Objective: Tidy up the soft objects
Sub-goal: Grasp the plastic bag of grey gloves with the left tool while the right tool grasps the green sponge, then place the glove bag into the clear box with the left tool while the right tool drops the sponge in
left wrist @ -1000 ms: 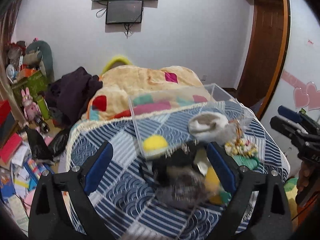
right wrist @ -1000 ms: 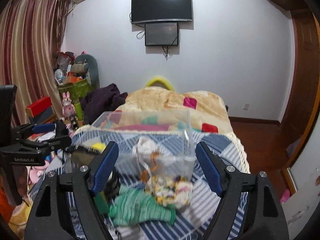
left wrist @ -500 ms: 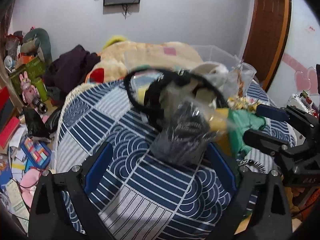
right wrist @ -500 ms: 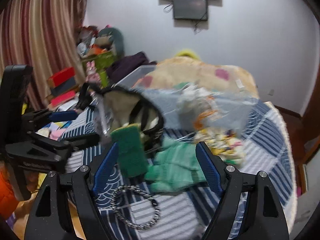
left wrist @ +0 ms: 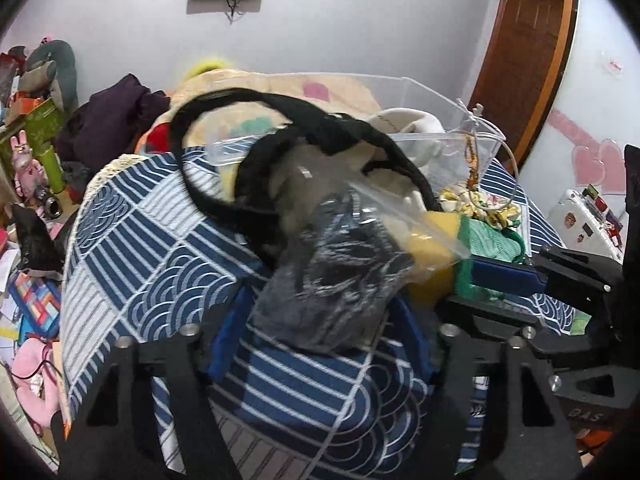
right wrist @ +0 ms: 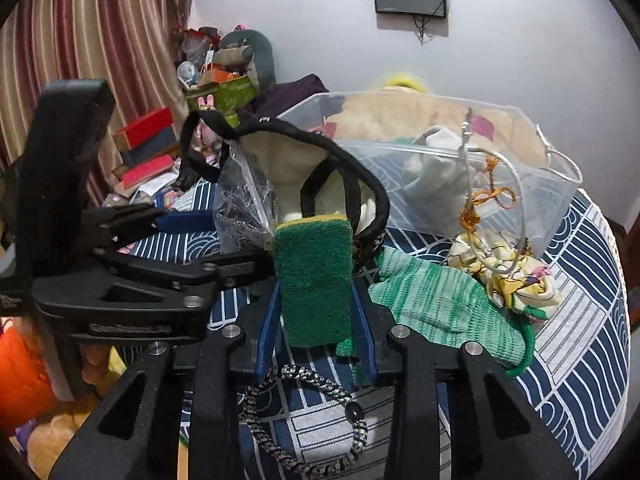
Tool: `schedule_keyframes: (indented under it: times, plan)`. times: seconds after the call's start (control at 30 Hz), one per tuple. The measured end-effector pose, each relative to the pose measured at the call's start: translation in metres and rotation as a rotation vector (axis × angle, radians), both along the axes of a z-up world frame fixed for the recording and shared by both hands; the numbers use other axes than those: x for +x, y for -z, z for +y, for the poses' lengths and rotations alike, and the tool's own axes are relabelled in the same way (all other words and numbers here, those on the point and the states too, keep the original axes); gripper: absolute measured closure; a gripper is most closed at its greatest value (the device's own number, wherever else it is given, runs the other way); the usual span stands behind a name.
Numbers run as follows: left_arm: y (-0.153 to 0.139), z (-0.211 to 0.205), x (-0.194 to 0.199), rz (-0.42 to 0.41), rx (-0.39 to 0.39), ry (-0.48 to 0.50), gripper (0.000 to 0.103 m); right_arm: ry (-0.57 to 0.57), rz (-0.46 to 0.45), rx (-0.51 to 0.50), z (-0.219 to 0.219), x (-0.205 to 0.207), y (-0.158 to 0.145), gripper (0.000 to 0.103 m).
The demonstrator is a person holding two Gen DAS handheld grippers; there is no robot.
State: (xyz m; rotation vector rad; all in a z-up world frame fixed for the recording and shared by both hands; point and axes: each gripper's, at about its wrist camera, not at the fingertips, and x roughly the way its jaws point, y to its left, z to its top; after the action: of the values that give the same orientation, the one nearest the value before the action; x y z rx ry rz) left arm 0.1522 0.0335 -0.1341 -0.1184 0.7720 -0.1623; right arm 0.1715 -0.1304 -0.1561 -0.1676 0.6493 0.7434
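My left gripper (left wrist: 320, 320) is shut on a clear plastic bag of dark grey stuff (left wrist: 336, 276); it also shows in the right wrist view (right wrist: 244, 208). My right gripper (right wrist: 316, 320) is shut on a green-and-yellow sponge (right wrist: 314, 276), also seen from the left (left wrist: 436, 256). A black-trimmed cream bag (right wrist: 304, 168) stands just behind both. A clear plastic bin (right wrist: 460, 184) holds a white soft item (right wrist: 432, 160). A green knit cloth (right wrist: 432, 300) and a yellow floral cloth (right wrist: 516, 276) lie on the bed by the bin.
A blue-and-white patterned bedspread (left wrist: 160, 240) covers the bed. A braided cord loop (right wrist: 304, 420) lies under the right gripper. Clutter, boxes and toys (right wrist: 224, 76) crowd the floor at left. A wooden door (left wrist: 524, 52) stands at right.
Both grippers went from open to shut: the left closed on the plastic bag, the right on the sponge. Both moved down and closer to the pile in front of the bin.
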Motion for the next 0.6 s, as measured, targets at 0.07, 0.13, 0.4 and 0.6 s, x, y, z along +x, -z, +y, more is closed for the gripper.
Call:
schedule_keyframes:
  times: [0.07,0.13,0.4,0.6]
  plan:
    - [0.001,-0.003,0.003,0.008,0.001,0.003,0.054,0.006,-0.002,0.01,-0.005,-0.002,-0.002,0.073]
    - [0.001,-0.003,0.002,0.003,-0.001,-0.001,0.06,0.013,-0.004,0.02,-0.01,-0.005,-0.003,0.073]
    - [-0.012,0.006,-0.022,-0.025,-0.005,-0.015,0.067,0.037,-0.051,0.065,-0.028,-0.015,-0.026,0.073]
    - [-0.038,0.011,-0.045,-0.099,-0.007,-0.026,0.067,0.074,-0.108,0.105,-0.045,-0.025,-0.046,0.073]
